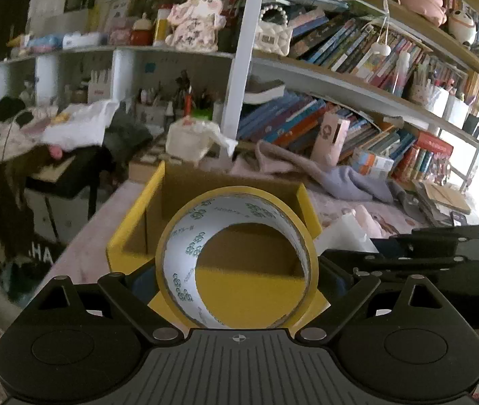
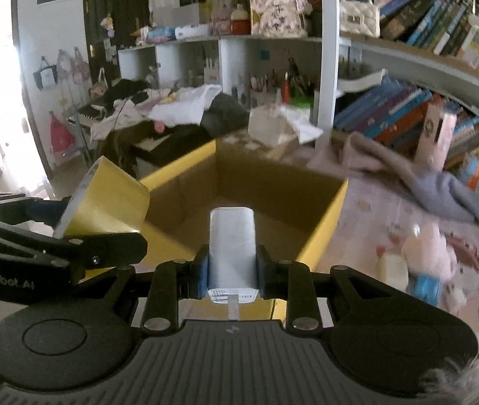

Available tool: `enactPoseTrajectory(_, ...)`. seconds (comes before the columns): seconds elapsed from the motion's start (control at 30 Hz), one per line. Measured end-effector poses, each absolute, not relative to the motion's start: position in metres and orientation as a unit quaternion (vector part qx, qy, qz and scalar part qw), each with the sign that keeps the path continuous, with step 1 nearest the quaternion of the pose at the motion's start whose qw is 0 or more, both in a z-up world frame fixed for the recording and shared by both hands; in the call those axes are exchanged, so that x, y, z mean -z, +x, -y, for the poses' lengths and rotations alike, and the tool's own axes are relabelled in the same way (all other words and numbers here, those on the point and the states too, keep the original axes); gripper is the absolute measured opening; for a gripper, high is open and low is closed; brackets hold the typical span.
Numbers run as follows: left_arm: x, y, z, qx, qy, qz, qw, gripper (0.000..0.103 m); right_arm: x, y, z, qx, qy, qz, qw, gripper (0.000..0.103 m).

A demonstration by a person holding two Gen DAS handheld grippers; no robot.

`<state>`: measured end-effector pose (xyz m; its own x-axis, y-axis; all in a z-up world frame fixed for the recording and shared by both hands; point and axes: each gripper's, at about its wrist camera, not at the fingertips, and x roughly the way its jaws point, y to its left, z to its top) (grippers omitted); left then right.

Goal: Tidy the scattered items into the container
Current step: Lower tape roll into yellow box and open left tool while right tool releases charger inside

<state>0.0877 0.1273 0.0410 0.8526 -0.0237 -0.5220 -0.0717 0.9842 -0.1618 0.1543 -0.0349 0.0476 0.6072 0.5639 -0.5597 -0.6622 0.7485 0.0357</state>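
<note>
We've got the tape (image 1: 236,260) clamped across the wide left gripper (image 1: 237,283) and the white block (image 2: 232,249) pinched in the right gripper (image 2: 231,270), both just ahead over the box (image 2: 327,216), ready for dropping.

Tape roll over the box

The left tool (image 1: 237,278) grips a yellow tape roll (image 1: 236,258) above the open yellow cardboard box (image 1: 131,233).
</note>
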Motion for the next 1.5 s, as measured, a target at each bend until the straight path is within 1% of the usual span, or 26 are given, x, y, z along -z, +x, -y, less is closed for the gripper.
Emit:
enactPoseTrajectory(0.13,-0.043,0.114,-0.134,-0.014,-0.068,-0.264,0.962,0.094,-0.051,0.186,0.021,-0.348,-0.097,-0.277,0.89,0.025)
enactPoseTrajectory(0.27,-0.036,0.148,-0.143,-0.016,-0.057,-0.276,0.959,0.094,-0.041,0.221,0.004,-0.35,-0.118,-0.286,0.884,0.025)
enactPoseTrajectory(0.57,-0.011,0.22,-0.155,-0.01,0.001,-0.34,0.94,0.094,0.003,0.285,-0.026,-0.363,-0.173,-0.327,0.855,0.025)
enactPoseTrajectory(0.73,0.011,0.25,-0.159,0.005,0.02,-0.392,0.92,0.094,0.022,0.311,-0.039,-0.376,-0.219,-0.345,0.831,0.025)
enactPoseTrajectory(0.9,0.027,0.266,-0.161,0.019,0.038,-0.437,0.898,0.094,0.032,0.328,-0.051,-0.397,-0.272,-0.359,0.8,0.025)
enactPoseTrajectory(1.03,0.028,0.269,-0.157,0.032,0.06,-0.453,0.889,0.095,0.036,0.334,-0.058,-0.413,-0.303,-0.357,0.781,0.024)
enactPoseTrajectory(1.43,0.028,0.275,-0.156,0.019,0.066,-0.466,0.882,0.095,0.038,0.337,-0.065,-0.433,-0.307,-0.373,0.761,0.024)
enactPoseTrajectory(1.5,0.028,0.275,-0.156,0.017,0.064,-0.468,0.881,0.095,0.036,0.336,-0.064,-0.43,-0.307,-0.366,0.766,0.036)
